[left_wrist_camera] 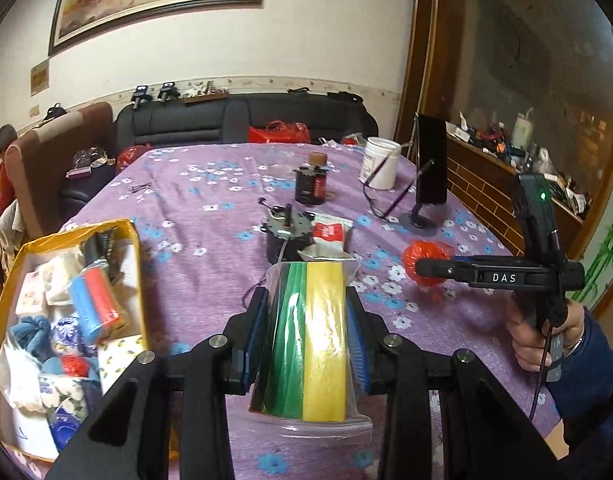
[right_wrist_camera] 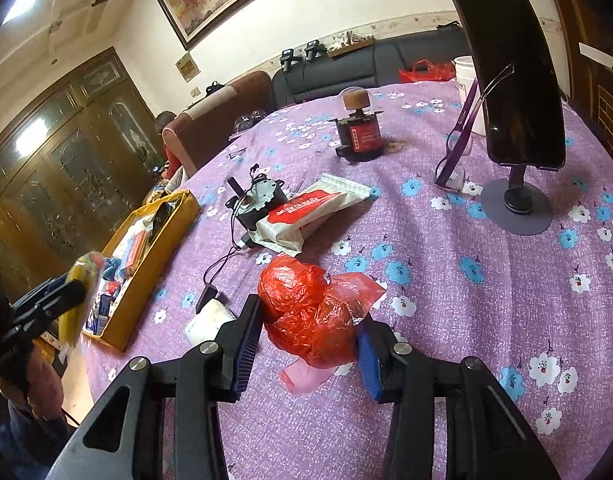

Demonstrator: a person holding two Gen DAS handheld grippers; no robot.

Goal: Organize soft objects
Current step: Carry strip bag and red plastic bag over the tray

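Left fingers (left_wrist_camera: 356,332) clamped on bagged sponges (left_wrist_camera: 310,336); right gripper (right_wrist_camera: 306,344) loosely around red bag (right_wrist_camera: 306,308).

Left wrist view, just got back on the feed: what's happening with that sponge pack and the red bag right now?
The left tool is shut on a clear bag of green and yellow sponges, held above the purple floral tablecloth. The yellow box of soft items sits to its left, already crowded. The right tool has its fingers on either side of a crumpled red plastic bag that lies on the cloth; whether it grips the bag yet is unclear. A tissue pack lies further back by a small motor.
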